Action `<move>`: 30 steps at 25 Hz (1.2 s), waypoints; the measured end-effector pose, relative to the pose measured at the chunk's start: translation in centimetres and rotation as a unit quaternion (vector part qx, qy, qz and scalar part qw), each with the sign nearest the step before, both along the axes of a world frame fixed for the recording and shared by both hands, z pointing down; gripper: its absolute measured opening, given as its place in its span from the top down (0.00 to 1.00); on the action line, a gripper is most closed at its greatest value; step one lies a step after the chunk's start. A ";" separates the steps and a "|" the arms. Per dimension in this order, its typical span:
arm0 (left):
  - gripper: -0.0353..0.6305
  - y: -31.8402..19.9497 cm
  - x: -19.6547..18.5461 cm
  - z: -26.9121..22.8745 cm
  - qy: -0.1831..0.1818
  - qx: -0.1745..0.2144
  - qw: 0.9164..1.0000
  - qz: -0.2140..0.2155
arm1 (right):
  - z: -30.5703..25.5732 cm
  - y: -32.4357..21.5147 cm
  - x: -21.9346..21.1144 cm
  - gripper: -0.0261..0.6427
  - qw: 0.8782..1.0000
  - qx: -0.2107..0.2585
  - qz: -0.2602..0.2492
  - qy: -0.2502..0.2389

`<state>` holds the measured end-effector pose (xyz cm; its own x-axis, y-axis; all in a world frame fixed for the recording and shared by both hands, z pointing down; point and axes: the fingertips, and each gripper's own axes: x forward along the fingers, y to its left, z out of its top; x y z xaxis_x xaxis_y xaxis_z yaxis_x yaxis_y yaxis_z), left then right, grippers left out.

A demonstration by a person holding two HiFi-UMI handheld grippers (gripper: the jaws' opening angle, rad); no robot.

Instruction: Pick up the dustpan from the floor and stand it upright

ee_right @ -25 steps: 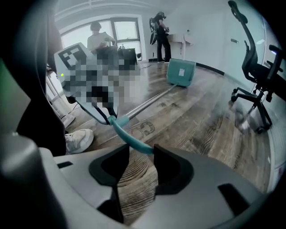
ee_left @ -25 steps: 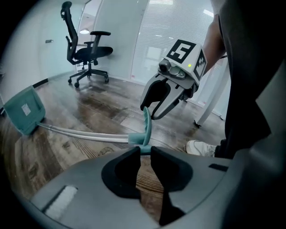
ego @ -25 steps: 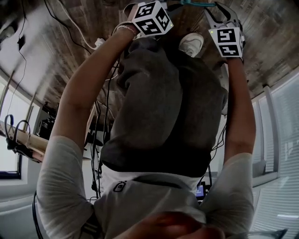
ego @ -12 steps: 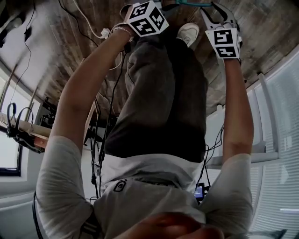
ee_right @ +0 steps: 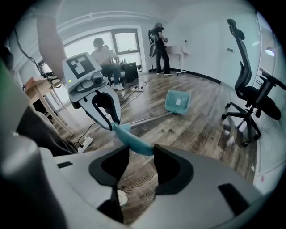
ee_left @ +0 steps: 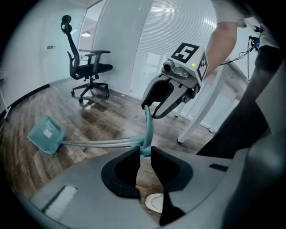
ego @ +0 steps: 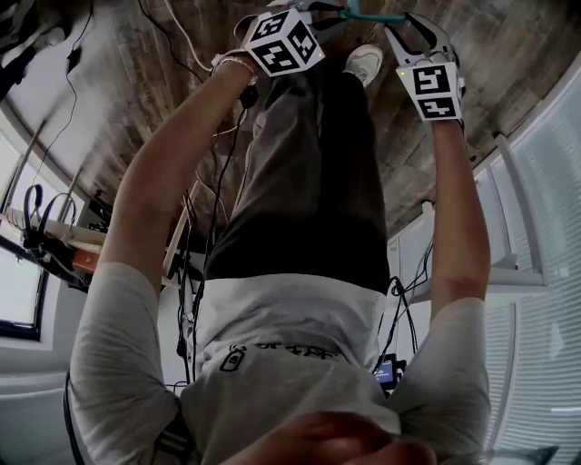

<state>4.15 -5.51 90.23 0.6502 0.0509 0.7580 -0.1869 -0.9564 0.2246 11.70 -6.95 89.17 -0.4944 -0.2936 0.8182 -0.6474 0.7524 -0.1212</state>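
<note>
The dustpan has a teal pan (ee_left: 44,133), a thin metal pole (ee_left: 96,143) and a teal handle (ee_left: 147,127). In the left gripper view my left gripper (ee_left: 144,151) is shut on the handle where it meets the pole. Further up, my right gripper (ee_left: 151,111) pinches the handle's end. The right gripper view shows the right gripper (ee_right: 140,154) shut on the teal handle (ee_right: 134,141), the left gripper (ee_right: 111,125) beyond it, and the pan (ee_right: 178,101) low over the floor at the far end. Whether the pan touches the floor I cannot tell. The head view shows only the teal handle (ego: 372,14).
A black office chair (ee_left: 87,67) stands by the glass wall. White table legs (ee_left: 201,116) are near the right gripper. Two people (ee_right: 105,58) are at desks far back. Cables (ego: 182,36) run over the wood floor. My shoe (ego: 366,62) is below the handle.
Both grippers have risen together with the handle still held. In the head view the body has straightened and the floor has dropped further away.
</note>
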 end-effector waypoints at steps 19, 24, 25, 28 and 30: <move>0.84 -0.8 -1.0 -15.9 0.054 -0.059 0.996 -0.026 | -16.6 -1.1 -1.2 0.73 0.997 0.023 0.024 -0.063; 0.85 -1.7 -1.8 -18.9 0.062 -0.065 0.996 -0.022 | -19.7 -1.8 -1.9 0.73 0.996 0.028 0.029 -0.077; 0.85 -1.8 -1.9 -19.5 0.067 -0.071 0.995 -0.026 | -20.4 -1.9 -2.0 0.73 0.996 0.028 0.030 -0.078; 0.85 -2.2 -2.1 -21.5 0.077 -0.086 0.993 -0.035 | -22.4 -2.5 -2.1 0.73 0.996 0.030 0.032 -0.084; 0.85 -2.2 -2.3 -22.7 0.077 -0.091 0.992 -0.036 | -23.7 -2.6 -2.4 0.73 0.996 0.027 0.031 -0.084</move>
